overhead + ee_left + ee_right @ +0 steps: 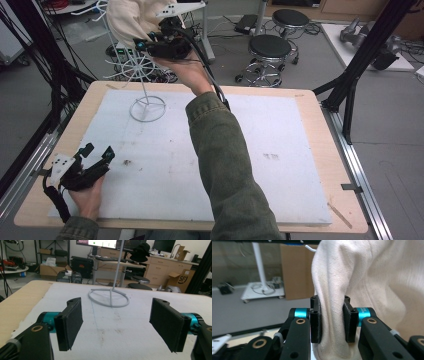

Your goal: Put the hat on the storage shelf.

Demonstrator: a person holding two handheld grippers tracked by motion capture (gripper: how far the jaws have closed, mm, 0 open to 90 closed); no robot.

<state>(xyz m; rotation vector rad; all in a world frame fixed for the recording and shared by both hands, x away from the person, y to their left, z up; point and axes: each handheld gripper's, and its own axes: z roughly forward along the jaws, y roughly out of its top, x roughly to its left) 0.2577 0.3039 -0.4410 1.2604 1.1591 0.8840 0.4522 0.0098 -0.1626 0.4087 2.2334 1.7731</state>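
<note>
We are pinching the cream cloth [372,290] in the right gripper [333,322] beside the white stand [148,107]; the left gripper [117,325] is resting wide open, empty. Next, likely hanging it carefully.

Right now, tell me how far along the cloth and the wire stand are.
Done: the right hand-held gripper has pinched the cream cloth. In hand: it holds the cloth up at the top of the white wire stand. Left: settling the cloth there; the left hand-held gripper rests open.
</note>
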